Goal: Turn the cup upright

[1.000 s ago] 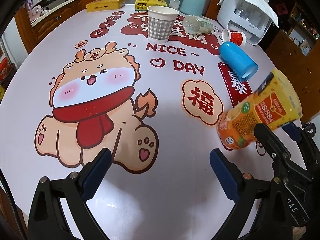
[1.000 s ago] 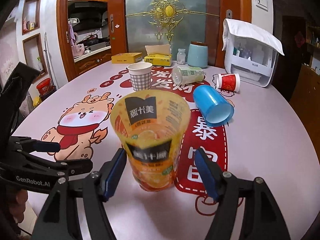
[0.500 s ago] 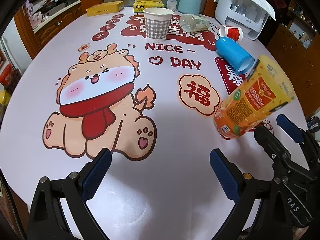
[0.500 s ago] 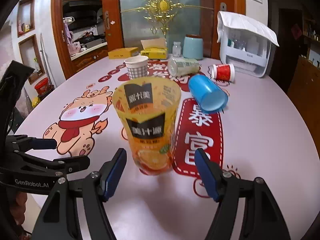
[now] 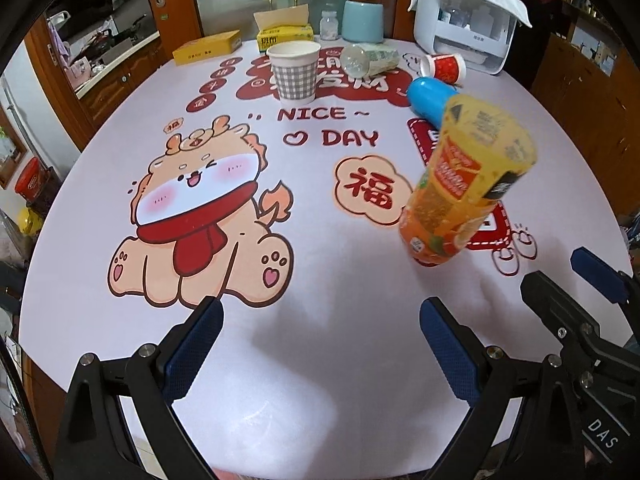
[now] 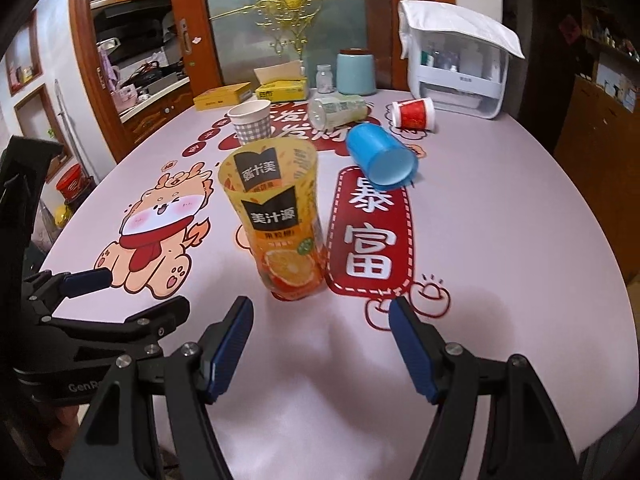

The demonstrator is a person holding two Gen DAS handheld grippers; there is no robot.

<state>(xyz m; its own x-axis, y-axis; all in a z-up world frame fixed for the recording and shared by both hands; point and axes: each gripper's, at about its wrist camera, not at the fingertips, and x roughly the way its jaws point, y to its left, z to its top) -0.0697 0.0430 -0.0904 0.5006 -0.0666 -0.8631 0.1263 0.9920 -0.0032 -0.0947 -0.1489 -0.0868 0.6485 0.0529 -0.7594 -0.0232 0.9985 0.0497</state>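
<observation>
An orange and yellow juice cup (image 6: 280, 220) stands upright on the table, mouth up; it also shows in the left wrist view (image 5: 464, 184). My right gripper (image 6: 320, 348) is open and empty, a short way in front of it, not touching. My left gripper (image 5: 320, 348) is open and empty, to the left of the cup. A blue cup (image 6: 380, 156) lies on its side behind the juice cup. A red paper cup (image 6: 412, 114) and a clear cup (image 6: 340, 110) also lie on their sides farther back. A checked paper cup (image 6: 250, 122) stands upright.
The round table (image 6: 500, 220) has a cartoon-print cover. At its far edge stand a white storage box (image 6: 456, 76), a teal canister (image 6: 356, 72), a small jar (image 6: 324, 78), a tissue box (image 6: 280, 84) and a flat yellow box (image 6: 224, 96).
The right gripper has drawn back from the juice cup, which now stands free on the table. The left gripper has pulled back and tilted up a little.
</observation>
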